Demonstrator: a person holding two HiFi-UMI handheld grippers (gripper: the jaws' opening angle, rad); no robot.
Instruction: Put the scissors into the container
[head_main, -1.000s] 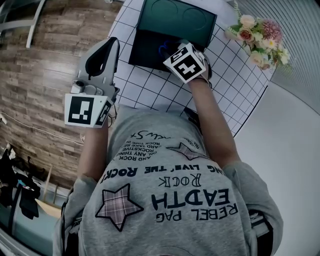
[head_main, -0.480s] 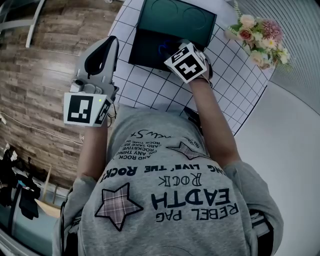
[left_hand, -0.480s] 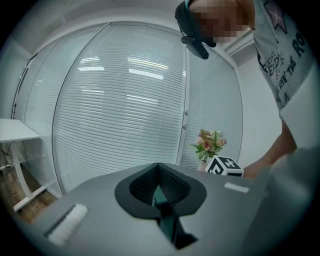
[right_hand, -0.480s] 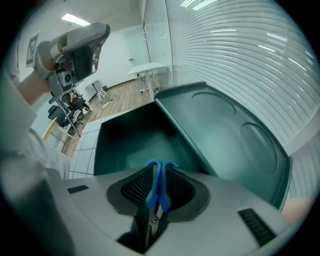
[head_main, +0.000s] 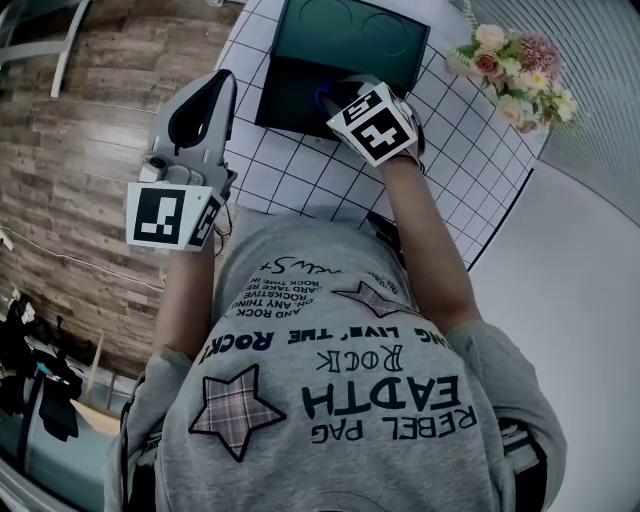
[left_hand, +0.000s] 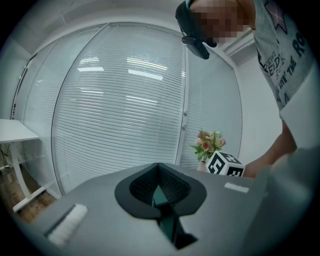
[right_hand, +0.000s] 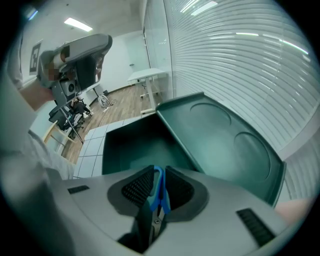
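The scissors (right_hand: 158, 192), with blue handles, stand upright between the pads of my right gripper (right_hand: 156, 186), which is shut on them. Below them lies the open dark green container (right_hand: 135, 145), its lid (right_hand: 220, 145) leaning back. In the head view the right gripper (head_main: 340, 100) hovers over the container (head_main: 295, 100) at its near right side, and a bit of blue handle (head_main: 324, 97) shows beside the marker cube. My left gripper (head_main: 218, 85) is held up off the table's left edge, shut on nothing, and is also seen as the left gripper (left_hand: 159, 186) pointing at window blinds.
The round table (head_main: 300, 175) carries a white grid cloth. A bunch of flowers (head_main: 515, 75) stands at its far right edge. Wooden floor lies to the left, beyond the table's rim.
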